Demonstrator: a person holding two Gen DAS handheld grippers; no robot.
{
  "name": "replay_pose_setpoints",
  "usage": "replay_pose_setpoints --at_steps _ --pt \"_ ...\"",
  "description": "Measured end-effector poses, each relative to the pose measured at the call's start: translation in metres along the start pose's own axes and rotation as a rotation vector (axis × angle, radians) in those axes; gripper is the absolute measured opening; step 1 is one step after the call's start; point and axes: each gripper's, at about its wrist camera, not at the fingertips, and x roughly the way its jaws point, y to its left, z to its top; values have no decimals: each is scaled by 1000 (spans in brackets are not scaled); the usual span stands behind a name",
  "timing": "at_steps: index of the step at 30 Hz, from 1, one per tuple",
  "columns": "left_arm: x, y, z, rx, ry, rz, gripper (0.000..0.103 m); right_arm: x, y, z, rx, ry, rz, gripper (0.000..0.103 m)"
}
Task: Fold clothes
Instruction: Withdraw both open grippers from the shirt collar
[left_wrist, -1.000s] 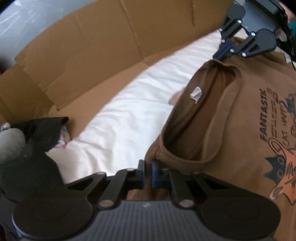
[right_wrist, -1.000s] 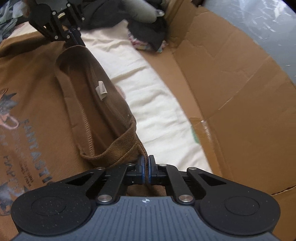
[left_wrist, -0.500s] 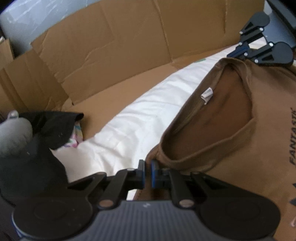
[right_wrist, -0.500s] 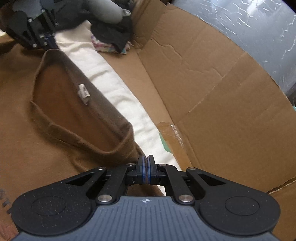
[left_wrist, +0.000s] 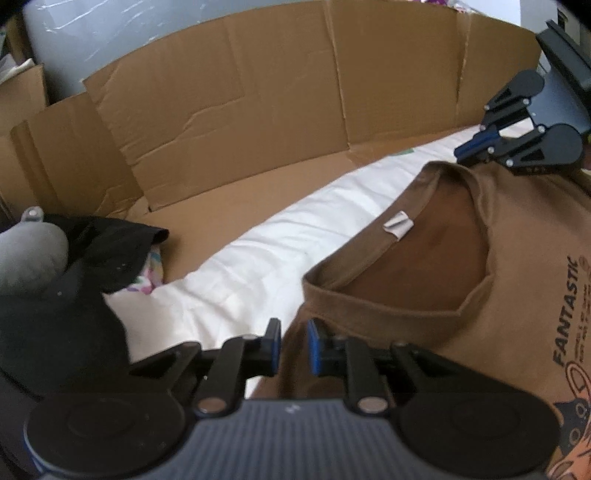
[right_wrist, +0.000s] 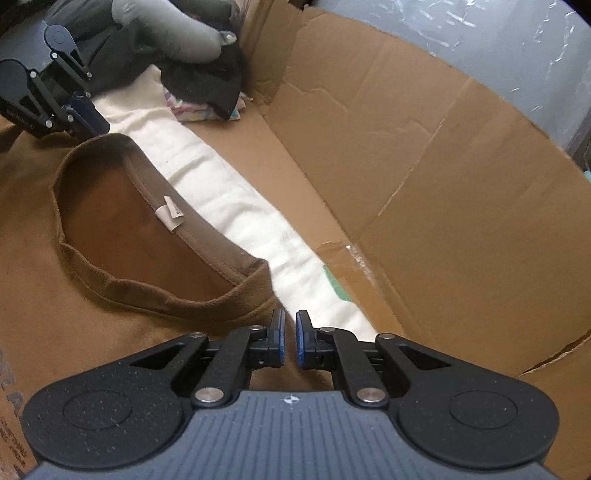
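A brown T-shirt (left_wrist: 524, 266) with a "FANTASTIC" cat print lies flat, front up, on a white sheet (left_wrist: 258, 266). Its collar with a white label (left_wrist: 398, 229) faces the cardboard. My left gripper (left_wrist: 293, 345) is open, its jaws a little apart, right over the shirt's left shoulder edge. My right gripper (right_wrist: 289, 338) is open with a narrow gap, over the other shoulder (right_wrist: 236, 310). Each gripper shows in the other's view: the right one (left_wrist: 476, 146) and the left one (right_wrist: 86, 114), both at the collar's ends.
Flattened cardboard (left_wrist: 258, 110) stands as a wall behind the sheet and lies under it (right_wrist: 424, 184). A pile of dark and patterned clothes (left_wrist: 92, 251) with a grey item (right_wrist: 166, 29) sits at the sheet's left end.
Both grippers were shut on the shirt's shoulders and have opened, letting the shirt go. The collar now lies flatter and wider on the sheet.
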Motion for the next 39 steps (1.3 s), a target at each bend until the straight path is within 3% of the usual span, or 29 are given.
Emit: replay_pose_setpoints --at_steps 3,7,12,18,26,36,39 --pt "10 -6 1 -3 9 9 17 7 9 -1 -2 13 19 23" --pt "19 -5 2 -38 12 26 18 14 15 0 -21 24 7 25" --pt "19 1 1 -61 12 18 24 2 5 6 -4 -45 9 33" --pt "17 2 0 -84 3 17 24 14 -8 10 59 -16 -34 33" --pt "22 1 1 -111 2 35 24 25 14 6 31 34 -37 33" --pt "24 7 10 -136 31 29 24 -1 -3 9 102 23 34 34" --pt "14 5 11 -139 26 29 42 -23 -14 10 138 -8 18 35"
